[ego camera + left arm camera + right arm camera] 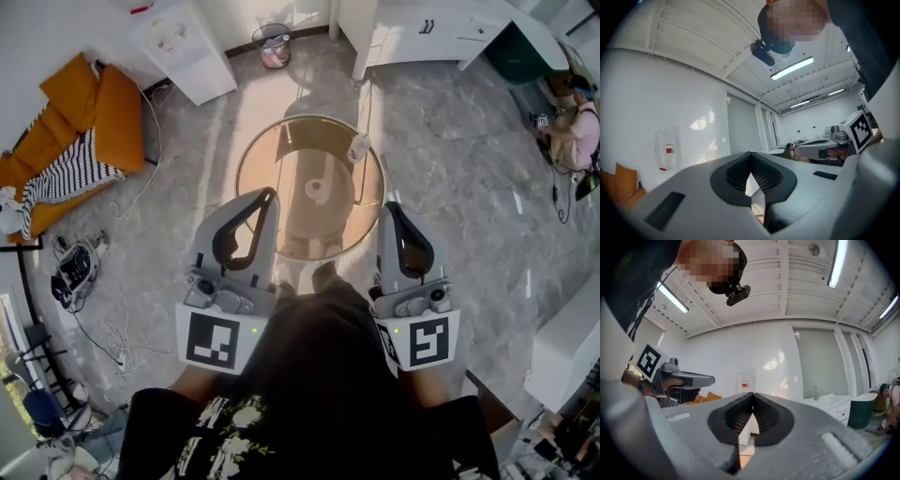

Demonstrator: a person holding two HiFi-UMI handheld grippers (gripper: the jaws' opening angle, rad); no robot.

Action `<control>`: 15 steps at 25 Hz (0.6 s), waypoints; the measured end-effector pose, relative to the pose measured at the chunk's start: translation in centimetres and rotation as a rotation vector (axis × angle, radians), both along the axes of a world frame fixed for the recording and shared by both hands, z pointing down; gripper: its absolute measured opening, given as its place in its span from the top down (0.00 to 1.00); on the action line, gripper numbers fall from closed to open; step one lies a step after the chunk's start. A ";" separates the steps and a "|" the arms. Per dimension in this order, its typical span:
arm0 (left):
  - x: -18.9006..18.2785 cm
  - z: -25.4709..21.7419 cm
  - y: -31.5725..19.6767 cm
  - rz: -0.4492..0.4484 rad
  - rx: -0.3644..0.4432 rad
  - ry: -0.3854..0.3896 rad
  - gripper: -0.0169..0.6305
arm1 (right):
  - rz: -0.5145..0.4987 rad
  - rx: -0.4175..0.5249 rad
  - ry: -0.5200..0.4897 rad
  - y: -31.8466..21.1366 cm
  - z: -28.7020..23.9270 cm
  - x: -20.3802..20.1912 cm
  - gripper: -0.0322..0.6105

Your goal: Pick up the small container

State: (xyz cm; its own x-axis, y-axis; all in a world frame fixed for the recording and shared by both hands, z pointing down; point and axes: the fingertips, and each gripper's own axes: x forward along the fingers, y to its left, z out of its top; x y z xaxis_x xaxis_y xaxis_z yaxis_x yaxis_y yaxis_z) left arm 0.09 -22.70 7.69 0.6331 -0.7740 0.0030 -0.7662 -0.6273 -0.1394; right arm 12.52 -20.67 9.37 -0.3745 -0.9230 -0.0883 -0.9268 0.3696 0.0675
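A small pale container point(359, 147) stands near the far right rim of a round glass table point(258, 155) in the head view. Both grippers are held level side by side above the table's near edge, well short of the container. My left gripper point(268, 193) has its dark pads meeting at the tip, with nothing between them point(751, 154). My right gripper point(388, 206) is likewise shut and empty point(752, 394). The container shows in neither gripper view; both look out across the room at the walls and ceiling.
A white round thing point(319, 190) shows at the table's middle. An orange sofa point(89, 112) with a striped cushion is at the left, a water dispenser point(183, 47) and a bin point(273, 45) at the back, white cabinets point(431, 33) beyond. A seated person point(574, 131) is at the right; cables point(103, 319) lie on the floor.
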 end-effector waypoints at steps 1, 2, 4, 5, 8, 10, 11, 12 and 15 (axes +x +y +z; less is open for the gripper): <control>0.2 0.0 -0.4 -0.023 0.003 -0.001 0.97 | -0.013 -0.003 -0.001 -0.5 0.1 0.3 0.95; 0.4 0.1 -0.9 -0.048 0.004 0.000 0.97 | -0.027 -0.006 -0.002 -1.0 0.4 0.5 0.96; 0.6 0.6 -1.8 -0.097 0.001 0.004 0.97 | -0.067 -0.009 -0.004 -1.9 1.0 0.8 0.96; 0.8 0.9 -2.1 -0.118 -0.001 0.004 0.97 | -0.091 -0.008 -0.006 -2.2 1.3 0.7 0.96; 0.7 1.8 -2.8 -0.161 0.000 -0.015 0.97 | -0.167 -0.015 -0.005 -3.1 2.3 -0.5 0.95; 0.3 2.5 -3.5 -0.169 -0.001 -0.029 0.97 | -0.197 -0.019 0.000 -4.1 3.1 -1.6 0.95; 0.0 3.0 -3.9 -0.170 -0.007 -0.026 0.97 | -0.207 -0.027 0.002 -4.6 3.5 -2.2 0.95; -0.3 3.5 -4.3 -0.168 -0.015 -0.018 0.97 | -0.215 -0.038 0.004 -5.1 4.1 -2.7 0.95; -1.1 5.1 -5.4 -0.151 -0.034 -0.008 0.97 | -0.214 -0.064 0.008 -6.2 5.9 -3.7 0.95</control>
State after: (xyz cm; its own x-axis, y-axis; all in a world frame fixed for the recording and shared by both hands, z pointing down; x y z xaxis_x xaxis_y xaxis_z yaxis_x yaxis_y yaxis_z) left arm -0.97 -28.14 12.83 0.5090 -0.8600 0.0359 -0.8514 -0.5091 -0.1265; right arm 8.83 -26.86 15.29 -0.5630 -0.8260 -0.0280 -0.8262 0.5617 0.0444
